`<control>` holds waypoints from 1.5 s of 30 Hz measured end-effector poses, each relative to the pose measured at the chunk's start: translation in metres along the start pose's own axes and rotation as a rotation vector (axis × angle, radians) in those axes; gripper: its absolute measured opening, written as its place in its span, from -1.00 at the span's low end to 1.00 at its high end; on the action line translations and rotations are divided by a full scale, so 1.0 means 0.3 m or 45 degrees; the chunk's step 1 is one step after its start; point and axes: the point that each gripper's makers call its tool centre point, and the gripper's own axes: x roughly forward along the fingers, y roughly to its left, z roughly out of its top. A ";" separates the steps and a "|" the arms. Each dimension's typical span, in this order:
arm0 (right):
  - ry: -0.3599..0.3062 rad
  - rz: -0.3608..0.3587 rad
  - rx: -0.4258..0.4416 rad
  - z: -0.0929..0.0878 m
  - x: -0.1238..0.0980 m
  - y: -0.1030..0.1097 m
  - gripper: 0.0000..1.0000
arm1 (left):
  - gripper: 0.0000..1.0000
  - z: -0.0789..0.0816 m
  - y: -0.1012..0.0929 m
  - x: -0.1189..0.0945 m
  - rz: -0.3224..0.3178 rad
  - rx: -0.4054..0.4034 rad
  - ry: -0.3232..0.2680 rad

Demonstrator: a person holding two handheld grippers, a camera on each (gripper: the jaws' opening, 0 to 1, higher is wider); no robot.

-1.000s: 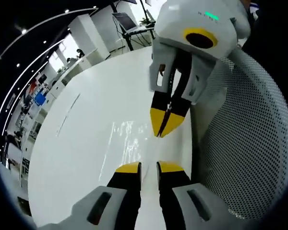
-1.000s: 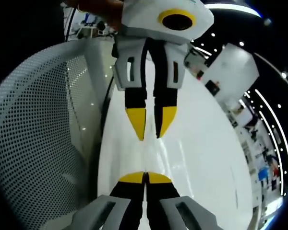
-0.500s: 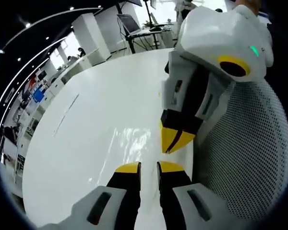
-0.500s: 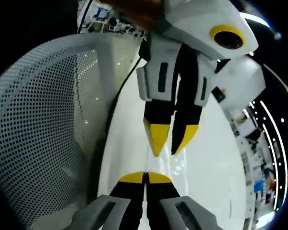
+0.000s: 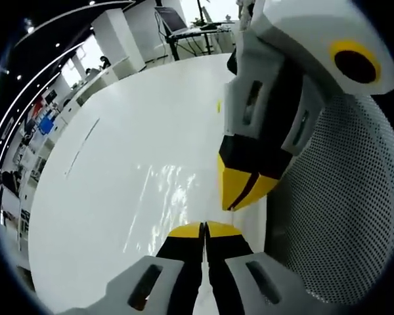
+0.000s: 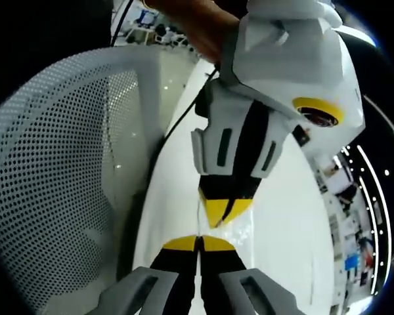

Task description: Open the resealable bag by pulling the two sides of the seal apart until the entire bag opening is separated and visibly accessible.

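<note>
My left hand-held gripper (image 5: 203, 230) has just closed: half a second ago its yellow tips stood apart, and now they meet with no gap. The right gripper view agrees, with that gripper's tips pressed together just above my own. My right hand-held gripper (image 6: 198, 243) is closed too, as it was a second ago, and the two have drawn in until their tips nearly touch nose to nose. I take this to mean that both now have hold of the seal, one on each side, and that the pull apart comes next. That is a judgement only, since I cannot see film between either pair of tips.

The bag (image 5: 164, 190) is clear and shows only as a patch of glints and creases lying flat on the bench (image 5: 118, 131), just ahead of and to the left of my left tips. In the right gripper view a little of the same glinting film lies beside the meeting tips. I see no opened mouth yet, so the seal seems still to be shut.

The bench is white, wide and bare around the bag. A white mesh wall (image 5: 341, 216) curves up close on the side of both grippers (near enough that a wide outward pull could knock it). A black cable (image 6: 177, 125) trails down past the mesh towards the left gripper, and a hand (image 6: 197, 23) shows above that gripper's body.
</note>
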 end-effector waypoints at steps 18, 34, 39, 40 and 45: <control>0.029 -0.101 0.228 0.007 0.031 -0.065 -1.00 | -1.00 0.065 0.104 -0.042 0.203 -0.014 -0.099; 0.073 -0.116 0.221 -0.010 0.030 -0.057 -1.00 | -1.00 0.178 0.213 -0.120 0.430 0.082 -0.222; 0.073 -0.115 0.273 -0.018 0.028 -0.061 -1.00 | -1.00 0.210 0.232 -0.141 0.484 0.137 -0.233; 0.071 -0.117 0.280 -0.018 0.027 -0.062 -1.00 | -1.00 0.217 0.236 -0.145 0.499 0.159 -0.230; 0.060 -0.131 0.314 -0.013 0.020 -0.073 -1.00 | -1.00 0.248 0.261 -0.180 0.617 0.293 -0.215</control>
